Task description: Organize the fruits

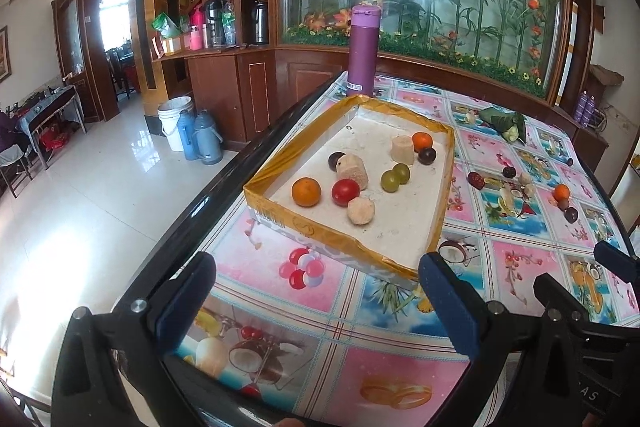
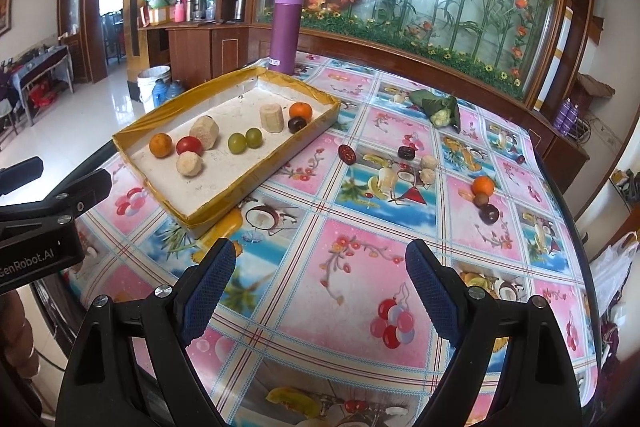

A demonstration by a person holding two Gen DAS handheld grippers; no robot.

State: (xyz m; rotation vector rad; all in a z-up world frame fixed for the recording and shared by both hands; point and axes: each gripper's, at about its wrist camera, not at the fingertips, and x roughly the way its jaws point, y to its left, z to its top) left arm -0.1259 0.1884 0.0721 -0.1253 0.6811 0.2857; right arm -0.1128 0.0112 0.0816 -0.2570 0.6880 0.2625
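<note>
several fruits already lie in the tray (image 2: 280, 163); we hold both tongs, left (image 1: 316, 303) and right (image 2: 316, 291), spread wide and empty. the loose orange (image 2: 483, 185) on the tabletop (image 2: 320, 307) looks light, round, rollable; we judge a grip across its middle safest.

Behind the tan chunk (image 1: 354, 169) ahead of the left tongs, a dark fruit (image 1: 335, 160) half hides. The small pale bits (image 2: 428, 169) beyond the right tongs are too tiny to name.
</note>
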